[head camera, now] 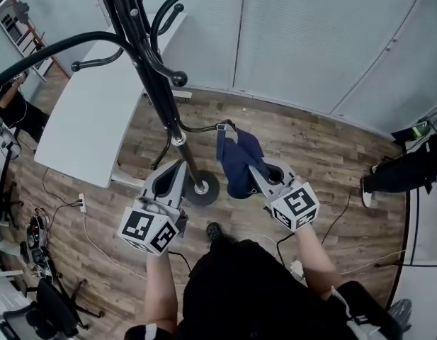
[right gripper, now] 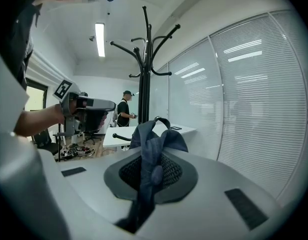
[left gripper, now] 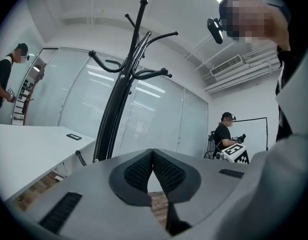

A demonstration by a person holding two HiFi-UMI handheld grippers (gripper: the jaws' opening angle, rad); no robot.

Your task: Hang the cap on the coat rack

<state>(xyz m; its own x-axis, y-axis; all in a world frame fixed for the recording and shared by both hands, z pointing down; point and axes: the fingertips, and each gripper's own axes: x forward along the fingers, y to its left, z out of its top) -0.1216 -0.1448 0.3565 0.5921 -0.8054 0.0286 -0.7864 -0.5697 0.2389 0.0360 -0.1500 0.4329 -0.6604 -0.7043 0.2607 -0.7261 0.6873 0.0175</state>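
Grips blue cap (right gripper: 158,136) in right hand-held gripper (right gripper: 153,159). Holds left hand-held gripper (left gripper: 153,154) clenched, empty, near coat rack (left gripper: 125,84). Shows rack base (head camera: 202,188) in head view only.

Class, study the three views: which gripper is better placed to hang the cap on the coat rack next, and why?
Right. The right gripper is shut on the navy cap, with the coat rack upright ahead of it. The left gripper is shut on nothing.
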